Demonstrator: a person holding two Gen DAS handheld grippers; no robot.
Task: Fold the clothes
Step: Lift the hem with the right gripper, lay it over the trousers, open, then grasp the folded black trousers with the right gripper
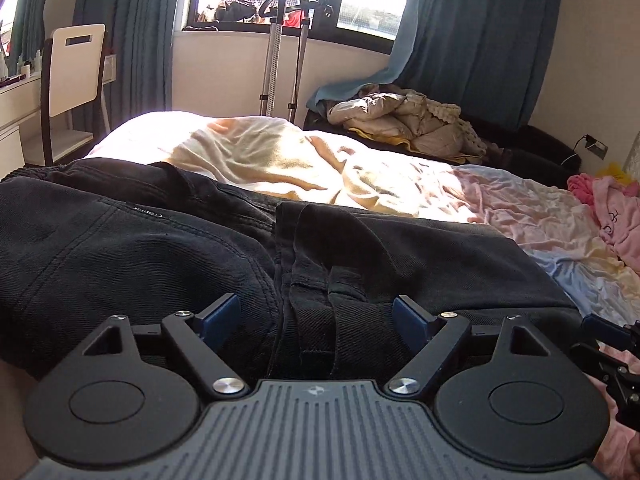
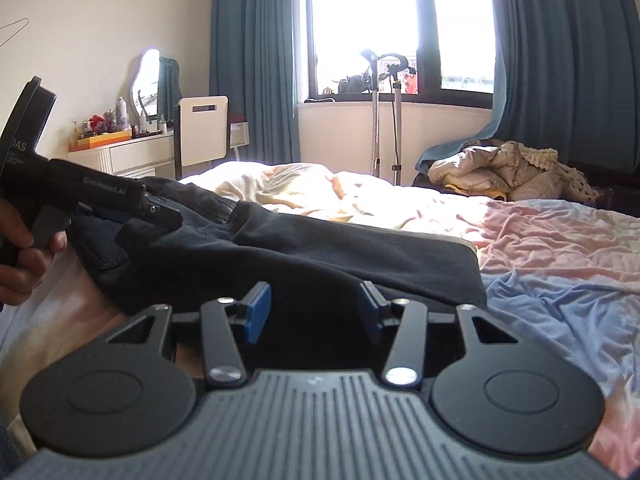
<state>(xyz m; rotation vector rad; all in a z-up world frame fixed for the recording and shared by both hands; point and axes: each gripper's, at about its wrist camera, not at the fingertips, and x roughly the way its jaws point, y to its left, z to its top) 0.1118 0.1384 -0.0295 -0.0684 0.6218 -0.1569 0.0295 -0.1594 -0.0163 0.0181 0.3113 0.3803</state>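
Note:
Black jeans lie folded across the bed, waistband toward the left. My left gripper sits low over them and is open. A raised fold with belt loops runs between its blue pads, which stand clear of the cloth. In the right wrist view the same jeans stretch across the middle. My right gripper is open at their near edge with dark cloth just ahead of its pads, which do not press on it. The left gripper, held by a hand, rests on the jeans' left end.
The bed's crumpled pastel sheet spreads to the right. A pink garment lies at its far right. A beige puffy jacket is heaped beyond the bed under blue curtains. A garment steamer stand, a white chair and a dresser stand at the back.

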